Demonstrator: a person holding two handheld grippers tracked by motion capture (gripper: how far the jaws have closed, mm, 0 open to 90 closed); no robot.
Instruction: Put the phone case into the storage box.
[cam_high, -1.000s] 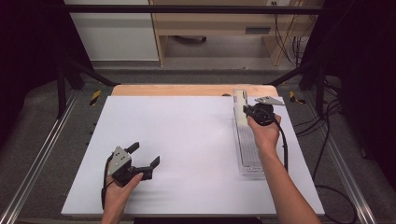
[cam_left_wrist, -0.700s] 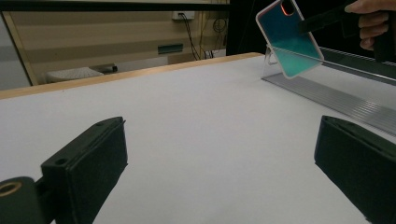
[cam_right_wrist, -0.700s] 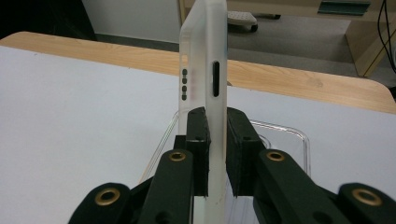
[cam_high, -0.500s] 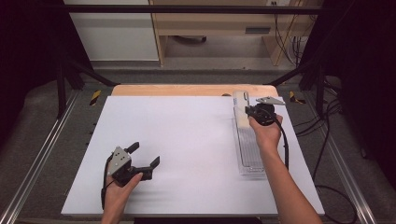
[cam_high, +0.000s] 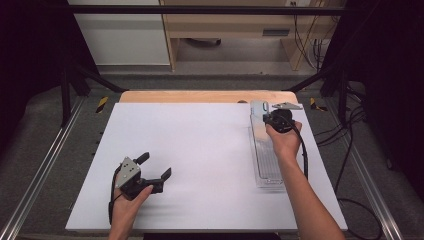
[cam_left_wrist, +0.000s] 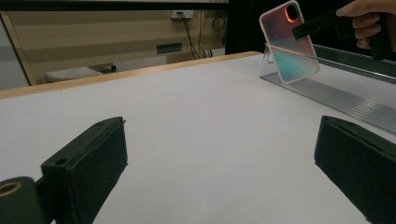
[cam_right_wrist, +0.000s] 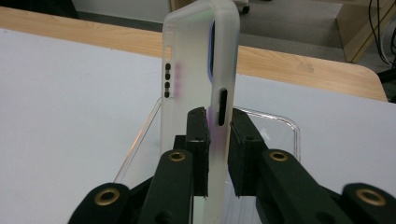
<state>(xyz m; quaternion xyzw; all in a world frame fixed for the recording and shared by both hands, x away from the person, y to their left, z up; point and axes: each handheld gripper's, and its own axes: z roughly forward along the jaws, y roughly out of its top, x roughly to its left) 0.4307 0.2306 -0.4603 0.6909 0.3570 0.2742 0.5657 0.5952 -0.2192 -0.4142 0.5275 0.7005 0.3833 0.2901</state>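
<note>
at the lower left of the high view the left gripper rests low over the white table, its jaws spread wide with nothing between them; it looks idle; toward the upper right of that frame the right gripper has its jaws clamped on a frosted phone case, pinching one long side wall at the far end of a clear ribbed tray; in the left gripper view the case stands on edge at the upper right, tilted, its lower end at or just above the tray; i cannot tell if they touch; the camera cutout end points up, so the long axis runs roughly vertical; the step in hand seems to be seating or lifting the case at the tray; the next move calls for keeping the case steady and its bottom edge lined with the ribs
</note>
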